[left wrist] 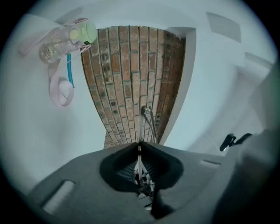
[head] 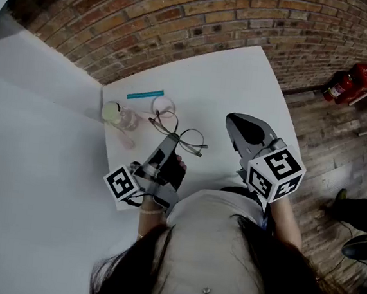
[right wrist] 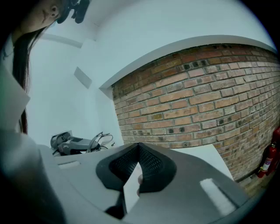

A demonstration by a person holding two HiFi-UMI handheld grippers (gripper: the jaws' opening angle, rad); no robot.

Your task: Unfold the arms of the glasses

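On the white worktop (head: 242,71) by a brick wall (head: 183,14), the left claw (left wrist: 139,146) is clamped on the glasses (left wrist: 147,119) jutting just ahead of it, arms seemingly not yet fully unfolded, while the right claw (right wrist: 139,145) hangs apart, closed on nothing.

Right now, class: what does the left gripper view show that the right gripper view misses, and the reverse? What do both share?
Only the left gripper view: a clear bottle with a green lid and a teal strip. Only the right gripper view: a red fire extinguisher. Both: the brick wall, the white table, and the glasses clamped in the left gripper.
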